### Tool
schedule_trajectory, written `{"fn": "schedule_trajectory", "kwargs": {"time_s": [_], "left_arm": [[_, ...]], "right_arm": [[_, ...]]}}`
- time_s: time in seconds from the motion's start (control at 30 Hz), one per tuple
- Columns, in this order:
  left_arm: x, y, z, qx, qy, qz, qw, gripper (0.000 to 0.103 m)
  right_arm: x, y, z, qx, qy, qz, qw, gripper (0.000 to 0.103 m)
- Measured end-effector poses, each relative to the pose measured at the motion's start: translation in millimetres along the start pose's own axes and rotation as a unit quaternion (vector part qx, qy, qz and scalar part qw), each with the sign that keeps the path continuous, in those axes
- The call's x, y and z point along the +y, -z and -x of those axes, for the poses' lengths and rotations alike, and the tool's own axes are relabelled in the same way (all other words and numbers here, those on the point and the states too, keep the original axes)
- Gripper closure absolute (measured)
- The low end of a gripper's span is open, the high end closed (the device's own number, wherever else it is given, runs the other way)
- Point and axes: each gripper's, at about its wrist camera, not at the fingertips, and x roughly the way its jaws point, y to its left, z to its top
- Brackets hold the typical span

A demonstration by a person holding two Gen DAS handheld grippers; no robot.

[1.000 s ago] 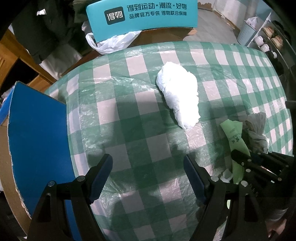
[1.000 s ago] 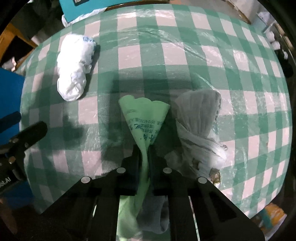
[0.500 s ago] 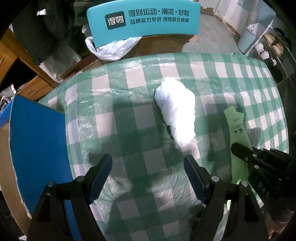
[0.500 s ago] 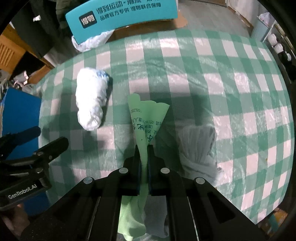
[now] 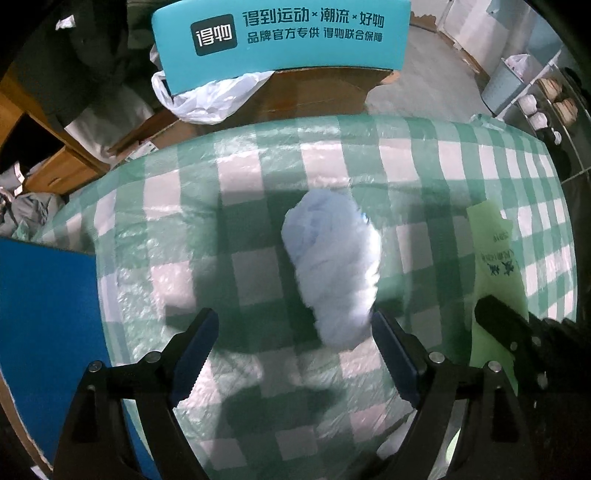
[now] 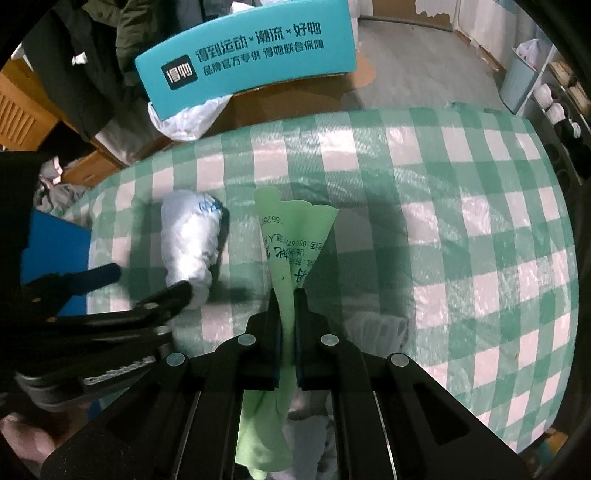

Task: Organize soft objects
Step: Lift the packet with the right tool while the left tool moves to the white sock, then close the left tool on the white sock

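A rolled white plastic bag (image 5: 334,266) lies on the green checked table (image 5: 240,206). My left gripper (image 5: 291,339) is open, its jaws on either side of the bag's near end, above it. The bag also shows in the right wrist view (image 6: 190,240), with the left gripper (image 6: 147,288) beside it. My right gripper (image 6: 288,306) is shut on a light green plastic bag (image 6: 291,240) and holds it lifted over the table; this bag shows at the right of the left wrist view (image 5: 495,254). A grey-white bag (image 6: 376,328) lies below it, partly hidden.
A teal box with Chinese print (image 5: 284,33) and a loose white bag (image 5: 207,96) sit behind the table on cardboard. A blue board (image 5: 44,325) stands at the table's left edge. Shelves with small items (image 5: 546,99) are far right.
My left gripper has moved forward and right, so the white bag now lies between its open jaws. My right gripper has lifted the green bag higher, off the grey-white bag.
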Motion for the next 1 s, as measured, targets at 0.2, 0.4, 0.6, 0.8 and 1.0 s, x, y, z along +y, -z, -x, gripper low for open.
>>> {"fn": "schedule_trajectory", "kwargs": {"time_s": [0.2, 0.4, 0.6, 0.8, 1.0], "left_arm": [[-11, -15, -8, 0.002, -0.007, 0.005, 1.0, 0.016], [-15, -20, -17, 0.007, -0.011, 0.005, 0.9999, 0.016], [-9, -20, -20, -0.005, -0.005, 0.013, 0.9999, 0.033], [-8, -16, -19, -0.013, -0.001, 0.006, 0.9999, 0.061], [-5, -10, -10, -0.025, -0.001, -0.003, 0.9997, 0.063]], "right_arm": [[4, -1, 6, -0.01, 0.005, 0.008, 1.0, 0.098], [-1, -1, 4, -0.012, 0.01, 0.004, 1.0, 0.098], [-2, -3, 4, -0.015, 0.011, 0.002, 1.0, 0.098], [-2, -3, 7, -0.018, 0.01, 0.003, 1.0, 0.098], [2, -1, 11, -0.022, 0.011, 0.01, 1.0, 0.098]]}}
